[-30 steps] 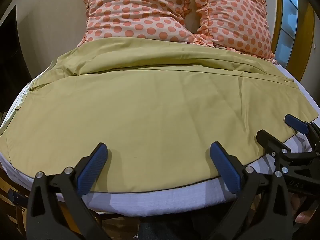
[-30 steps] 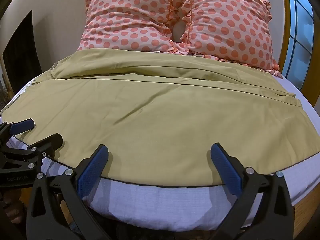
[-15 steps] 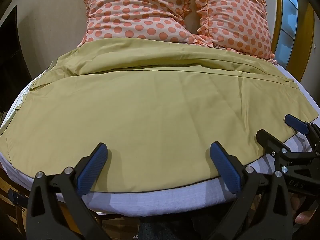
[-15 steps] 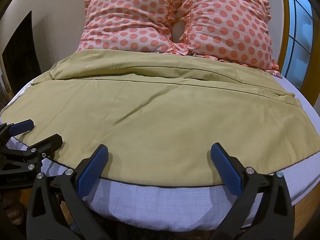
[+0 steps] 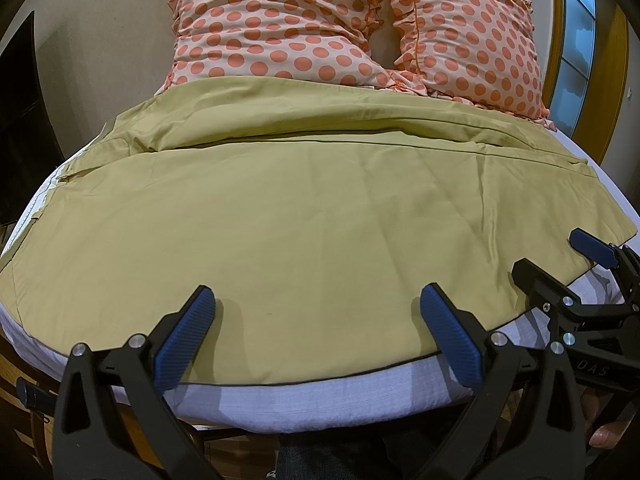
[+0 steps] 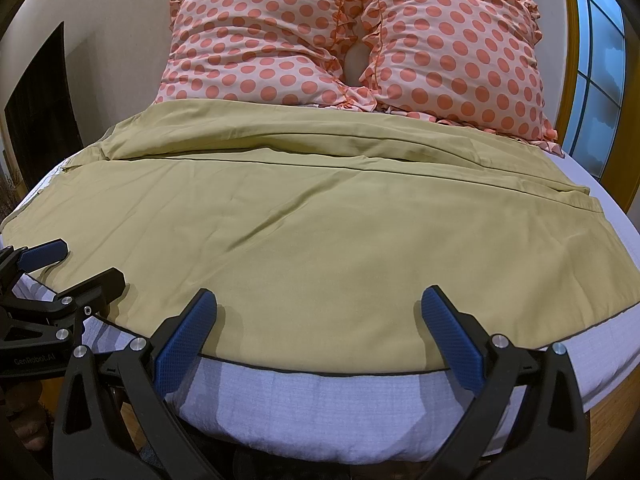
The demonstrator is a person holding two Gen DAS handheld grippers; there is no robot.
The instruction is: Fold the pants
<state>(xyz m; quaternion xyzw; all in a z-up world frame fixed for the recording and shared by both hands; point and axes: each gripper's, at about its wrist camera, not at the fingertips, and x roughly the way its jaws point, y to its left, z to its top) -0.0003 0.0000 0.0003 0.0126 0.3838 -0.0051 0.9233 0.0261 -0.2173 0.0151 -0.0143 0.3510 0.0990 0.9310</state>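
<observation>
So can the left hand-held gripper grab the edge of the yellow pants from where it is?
Probably yes. The left hand-held gripper is open, right above the near hem of the pants, and nothing lies between them on the bed.

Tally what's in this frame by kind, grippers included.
Pants, olive-yellow, spread flat on the bed: 1
Polka-dot pillows at the head: 2, left pillow and right pillow
White mattress cover: 1
Grippers, both open over the near edge: 2, left gripper and right gripper
Total: 6
</observation>
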